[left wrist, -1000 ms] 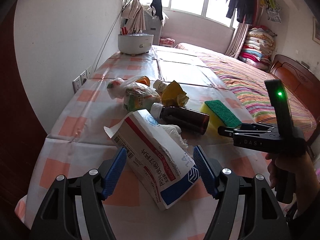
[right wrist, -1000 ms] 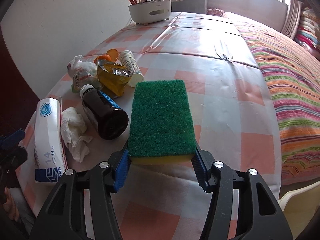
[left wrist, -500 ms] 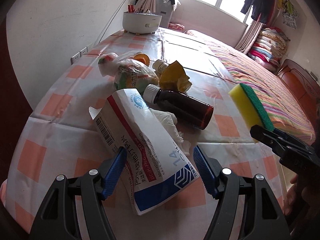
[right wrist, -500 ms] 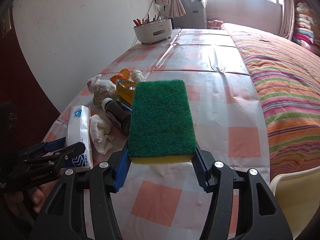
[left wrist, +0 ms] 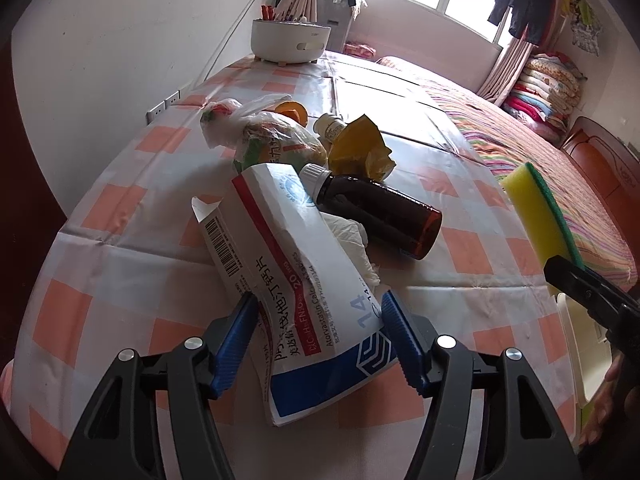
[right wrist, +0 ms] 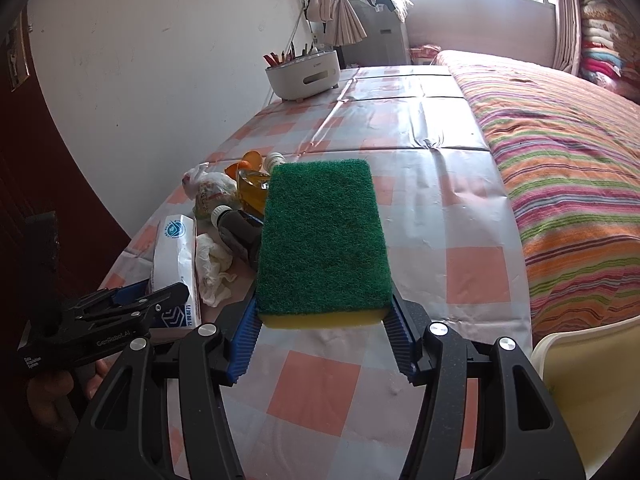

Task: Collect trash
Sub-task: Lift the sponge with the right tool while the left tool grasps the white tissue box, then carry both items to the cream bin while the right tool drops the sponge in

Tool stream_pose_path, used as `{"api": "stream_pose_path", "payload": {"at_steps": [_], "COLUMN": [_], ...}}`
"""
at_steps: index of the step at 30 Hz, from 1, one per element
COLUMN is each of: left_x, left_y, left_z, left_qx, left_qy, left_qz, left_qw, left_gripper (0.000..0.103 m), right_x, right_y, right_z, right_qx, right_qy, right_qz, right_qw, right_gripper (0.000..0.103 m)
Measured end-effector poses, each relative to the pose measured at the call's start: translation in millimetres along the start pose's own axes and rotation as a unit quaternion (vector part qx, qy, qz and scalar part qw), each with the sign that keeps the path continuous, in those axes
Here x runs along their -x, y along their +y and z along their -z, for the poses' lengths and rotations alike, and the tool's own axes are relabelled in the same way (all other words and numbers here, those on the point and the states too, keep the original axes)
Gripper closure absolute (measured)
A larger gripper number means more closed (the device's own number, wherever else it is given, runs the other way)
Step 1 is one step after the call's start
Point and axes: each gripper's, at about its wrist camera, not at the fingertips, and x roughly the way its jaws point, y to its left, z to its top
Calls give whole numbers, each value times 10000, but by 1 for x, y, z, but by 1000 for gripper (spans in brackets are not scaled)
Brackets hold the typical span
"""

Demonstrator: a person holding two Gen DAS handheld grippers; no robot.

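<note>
Your left gripper [left wrist: 318,336] has just been closing onto the medicine box [left wrist: 296,276], which lies between its pads. Your right gripper [right wrist: 322,334] holds the sponge [right wrist: 322,240] clamped. Next, I think, lift the box.

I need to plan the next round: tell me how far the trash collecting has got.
Nothing looks binned yet. In hand: the right hand-held gripper holds the sponge off the table, and the left hand-held gripper has just been closing around the medicine box, pads at its sides. Left on the checked tablecloth: brown bottle, crumpled tissue, yellow wrapper, plastic bag, small white bottle.
</note>
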Motion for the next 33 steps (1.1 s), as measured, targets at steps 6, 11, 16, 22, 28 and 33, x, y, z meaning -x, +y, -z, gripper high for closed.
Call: {"api": "stream_pose_path", "payload": {"at_steps": [6, 11, 16, 22, 28, 33], "left_x": [6, 16, 23, 38, 46, 49], "left_y": [2, 2, 1, -8, -20, -37], "left_z": [2, 3, 3, 3, 5, 8], "left_qx": [-118, -237, -316, -476, -634, -833], "left_qy": [-145, -369, -515, -864, -955, -973], "left_qz": [-5, -76, -5, 89, 226, 400], "left_qw": [9998, 9990, 9982, 9951, 9931, 9910], "left_gripper": [58, 64, 66, 66, 66, 66], "right_x": [3, 3, 4, 11, 24, 43], "right_y": [-2, -2, 0, -2, -7, -18], "right_z": [-1, -2, -3, -4, -4, 4], "right_qx": [-88, -128, -139, -189, -233, -250], "right_qy": [-106, -147, -199, -335, -499, -627], "right_qz": [12, 4, -10, -7, 36, 191], "right_qw": [9999, 9998, 9997, 9993, 9985, 9975], "right_gripper": [48, 48, 48, 48, 48, 48]}}
